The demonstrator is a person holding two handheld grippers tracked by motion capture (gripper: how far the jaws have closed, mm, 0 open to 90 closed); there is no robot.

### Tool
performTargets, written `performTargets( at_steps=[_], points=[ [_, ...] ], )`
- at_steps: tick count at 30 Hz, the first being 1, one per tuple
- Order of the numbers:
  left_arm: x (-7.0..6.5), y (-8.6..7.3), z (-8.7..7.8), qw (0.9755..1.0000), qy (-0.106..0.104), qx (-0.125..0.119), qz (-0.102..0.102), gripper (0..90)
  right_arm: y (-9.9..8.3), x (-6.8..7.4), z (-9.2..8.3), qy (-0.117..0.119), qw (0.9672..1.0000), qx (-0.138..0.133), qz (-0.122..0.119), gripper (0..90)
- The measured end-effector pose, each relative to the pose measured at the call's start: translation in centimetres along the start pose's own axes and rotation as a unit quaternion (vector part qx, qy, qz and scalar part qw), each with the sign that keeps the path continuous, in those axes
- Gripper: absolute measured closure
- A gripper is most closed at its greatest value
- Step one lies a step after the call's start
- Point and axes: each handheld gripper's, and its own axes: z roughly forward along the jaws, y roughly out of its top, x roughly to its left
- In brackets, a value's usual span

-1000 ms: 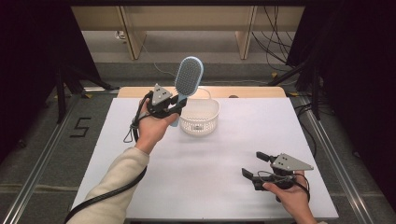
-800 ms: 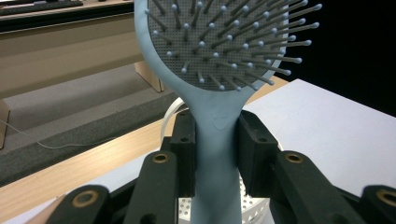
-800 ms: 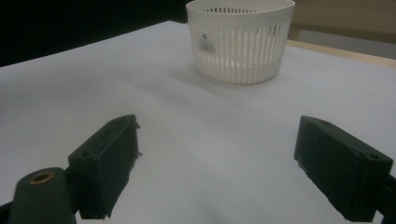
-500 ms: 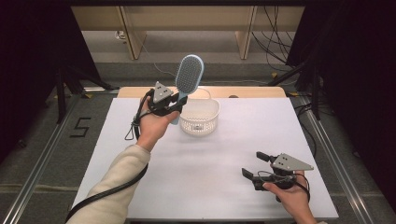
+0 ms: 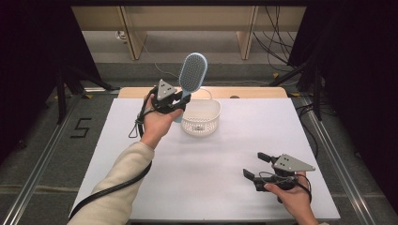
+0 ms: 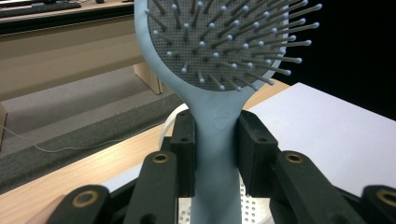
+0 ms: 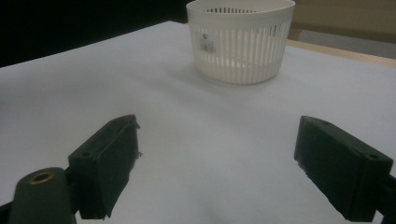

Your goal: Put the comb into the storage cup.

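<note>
White tabletop [image 5: 220,164] covers the middle of the high view, with a wooden edge strip behind it and dark floor to either side.

Nearest, at the lower right of that view, the right gripper [image 5: 257,167] rests low over the bare sheet in the person's hand, its jaws wide apart with nothing between them; in the right gripper view the two black pads [image 7: 109,158] frame only white surface, with the basket [image 7: 240,39] standing farther off at the top of the frame.

Farther up, left of centre, the left gripper [image 5: 182,97] is raised above the table and holds the light-blue hairbrush [image 5: 192,72] by its handle. In the left gripper view the jaws clamp the neck just below the bristle pad [image 6: 219,126], so the head stands upright, its bristles turned away from the person (only the smooth back shows from above).

Just beyond and below the brush, the white slatted basket [image 5: 202,117] sits near the far edge, apparently empty.

As I judge it, the pick-up is done and the brush is carried to the basket; lowering it in and letting go are left.
</note>
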Motion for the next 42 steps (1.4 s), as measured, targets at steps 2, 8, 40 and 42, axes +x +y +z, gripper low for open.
performTargets(
  at_steps=[2, 8, 40, 42],
  points=[
    [0.0, 0.1, 0.1, 1.0000, 0.000, 0.000, 0.001, 69.9, 0.0, 0.0, 0.0, 0.000, 1.0000, 0.001, 0.000, 14.6],
    [-0.1, 0.4, 0.4, 1.0000, -0.001, -0.002, 0.003, 69.9, 0.0, 0.0, 0.0, 0.000, 1.0000, 0.000, 0.001, 14.7],
    [-0.6, 1.2, 2.0, 0.9999, -0.009, -0.004, 0.004, 69.9, 0.0, -0.1, 0.0, 0.002, 1.0000, -0.002, 0.002, 14.6],
    [-0.6, 1.2, 2.1, 0.9999, -0.011, -0.002, 0.004, 69.9, 0.0, -0.1, 0.0, 0.003, 1.0000, -0.002, 0.002, 14.7]
  ],
)
